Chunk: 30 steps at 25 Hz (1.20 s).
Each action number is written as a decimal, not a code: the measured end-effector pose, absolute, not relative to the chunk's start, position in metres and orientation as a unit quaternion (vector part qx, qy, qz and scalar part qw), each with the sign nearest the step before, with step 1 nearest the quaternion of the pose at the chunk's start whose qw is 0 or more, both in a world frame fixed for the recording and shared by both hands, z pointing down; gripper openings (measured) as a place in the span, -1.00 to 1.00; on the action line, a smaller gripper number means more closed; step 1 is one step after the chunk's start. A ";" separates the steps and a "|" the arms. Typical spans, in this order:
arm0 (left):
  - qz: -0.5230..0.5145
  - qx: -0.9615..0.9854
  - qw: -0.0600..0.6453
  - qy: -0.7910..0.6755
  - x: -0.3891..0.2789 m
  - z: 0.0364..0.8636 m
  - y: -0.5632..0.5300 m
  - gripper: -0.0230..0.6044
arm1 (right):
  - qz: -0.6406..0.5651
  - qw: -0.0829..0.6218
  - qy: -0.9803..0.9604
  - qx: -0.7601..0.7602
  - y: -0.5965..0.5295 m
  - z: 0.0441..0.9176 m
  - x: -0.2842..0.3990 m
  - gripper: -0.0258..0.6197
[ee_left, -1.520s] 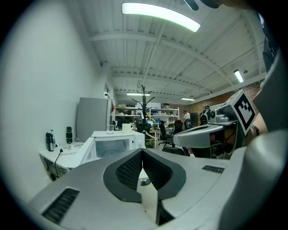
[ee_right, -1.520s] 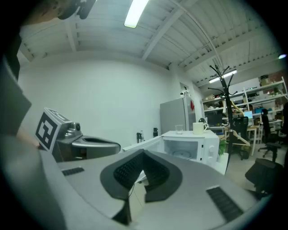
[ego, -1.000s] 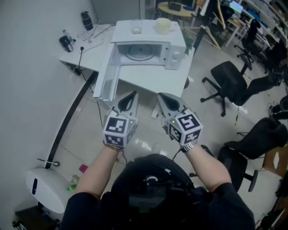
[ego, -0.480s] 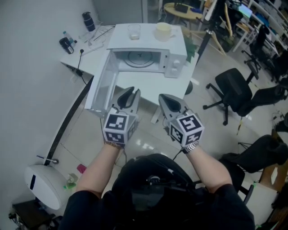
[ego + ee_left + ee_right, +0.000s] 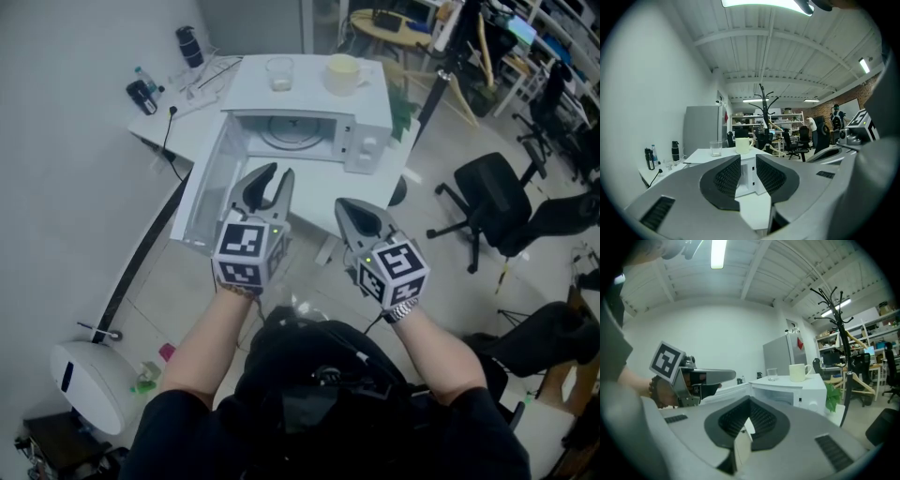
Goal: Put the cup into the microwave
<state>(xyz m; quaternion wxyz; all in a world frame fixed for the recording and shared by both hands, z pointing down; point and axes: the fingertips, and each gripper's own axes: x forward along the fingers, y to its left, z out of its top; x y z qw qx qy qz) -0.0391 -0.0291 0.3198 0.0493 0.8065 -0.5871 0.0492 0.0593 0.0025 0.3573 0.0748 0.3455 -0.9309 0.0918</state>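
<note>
A cream cup (image 5: 341, 73) stands on top of the white microwave (image 5: 366, 103), beside a clear glass (image 5: 278, 72). The microwave's door (image 5: 202, 202) hangs open to the left, showing the turntable. My left gripper (image 5: 267, 183) points at the open cavity from a short way off, its jaws opening with nothing between them. My right gripper (image 5: 361, 217) is shut and empty, beside it. In the left gripper view the cup (image 5: 743, 145) and glass (image 5: 716, 148) show above the jaws. The right gripper view shows the cup (image 5: 798, 372) and the left gripper (image 5: 701, 378).
A white desk (image 5: 183, 103) with bottles and cables adjoins the microwave table on the left. Black office chairs (image 5: 492, 192) stand on the right. A potted plant (image 5: 401, 112) sits by the microwave's right side. A white appliance (image 5: 89, 389) is on the floor at lower left.
Both grippers have moved forward toward the microwave, which now looks nearer. The left gripper's jaws have parted from shut to slightly open. The right stays shut.
</note>
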 end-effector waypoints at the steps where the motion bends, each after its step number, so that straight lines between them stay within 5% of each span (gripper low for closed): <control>1: 0.049 0.806 0.047 -0.589 -0.039 0.318 -0.034 -0.55 | 0.091 0.075 -0.931 0.346 -0.001 0.357 0.060 -0.88; 30: 0.075 0.779 0.071 -0.618 -0.095 0.340 -0.235 0.25 | 0.100 0.087 -0.907 0.399 -0.144 0.368 0.051 -0.88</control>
